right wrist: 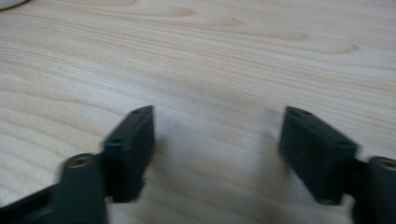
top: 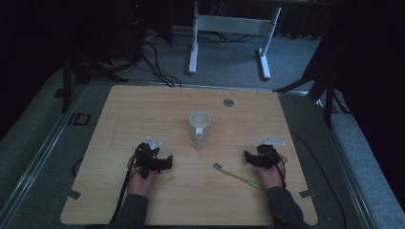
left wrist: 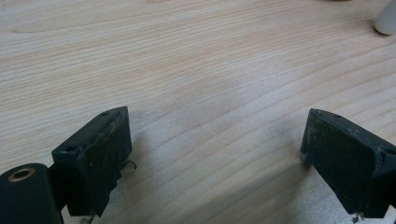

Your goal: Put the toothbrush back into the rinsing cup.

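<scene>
Near the table's (top: 143, 105) front edge, left gripper (top: 162, 162) and right gripper (top: 248, 158) are resting, jaws apart, empty; likely staging beside mug (top: 199, 125) and toothbrush (top: 236, 174).

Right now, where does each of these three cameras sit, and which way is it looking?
High view: above the person's side, looking forward and down on the wooden table, mug, toothbrush; both hands, sleeves, left gripper and right gripper show.
Left gripper view: rides the left gripper, looking along its open jaws.
Right gripper view: rides the right gripper, jaws open.
Shared: both gripper views show bare tabletop between their jaws.
</scene>
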Action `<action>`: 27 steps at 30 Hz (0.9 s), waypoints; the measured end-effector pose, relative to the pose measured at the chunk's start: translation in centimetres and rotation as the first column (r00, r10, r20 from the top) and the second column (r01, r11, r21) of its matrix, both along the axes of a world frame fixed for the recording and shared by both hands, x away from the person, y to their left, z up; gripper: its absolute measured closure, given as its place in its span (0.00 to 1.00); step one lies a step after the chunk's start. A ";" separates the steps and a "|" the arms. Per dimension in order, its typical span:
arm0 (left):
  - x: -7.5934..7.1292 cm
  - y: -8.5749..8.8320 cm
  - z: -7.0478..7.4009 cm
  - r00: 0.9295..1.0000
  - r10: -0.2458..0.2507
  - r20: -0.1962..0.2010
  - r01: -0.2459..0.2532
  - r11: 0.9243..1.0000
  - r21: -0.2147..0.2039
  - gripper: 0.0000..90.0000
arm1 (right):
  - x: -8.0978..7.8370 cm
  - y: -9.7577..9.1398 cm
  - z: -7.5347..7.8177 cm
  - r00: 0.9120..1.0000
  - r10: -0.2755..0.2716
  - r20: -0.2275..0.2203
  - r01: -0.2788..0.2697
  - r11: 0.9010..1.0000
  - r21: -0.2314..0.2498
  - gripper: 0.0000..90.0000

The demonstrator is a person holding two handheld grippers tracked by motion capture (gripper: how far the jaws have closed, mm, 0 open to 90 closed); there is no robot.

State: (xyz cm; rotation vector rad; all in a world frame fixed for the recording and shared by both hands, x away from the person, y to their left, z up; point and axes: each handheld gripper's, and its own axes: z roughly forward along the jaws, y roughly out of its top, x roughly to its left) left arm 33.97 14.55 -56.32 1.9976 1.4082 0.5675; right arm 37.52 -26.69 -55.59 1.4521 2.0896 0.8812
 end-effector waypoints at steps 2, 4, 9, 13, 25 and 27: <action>0.0 0.0 0.0 1.000 0.000 0.000 0.000 1.000 0.000 0.10 | -0.2 -0.3 0.1 1.000 0.004 -0.009 -0.003 1.000 0.021 0.38; 0.0 0.0 0.0 1.000 0.000 0.000 0.000 1.000 0.000 0.10 | -0.4 -0.6 0.3 1.000 0.009 -0.022 -0.009 0.999 0.033 0.41; 0.0 0.0 0.0 1.000 0.000 -0.001 0.000 1.000 0.000 0.10 | -0.7 -0.9 1.1 0.999 0.029 -0.026 -0.028 0.999 0.031 0.44; 0.0 0.0 0.0 1.000 0.000 -0.001 0.000 1.000 -0.001 0.10 | -0.9 -0.8 2.1 0.998 0.063 -0.022 -0.062 0.998 0.020 0.45; 0.0 0.0 0.0 1.000 0.000 0.000 0.000 1.000 -0.001 0.10 | -1.8 0.3 4.2 0.987 0.149 -0.060 -0.152 0.987 -0.047 0.44; 0.0 0.0 0.0 1.000 0.000 0.000 0.000 1.000 0.000 0.10 | -1.8 0.4 4.4 0.985 0.161 -0.065 -0.165 0.984 -0.063 0.44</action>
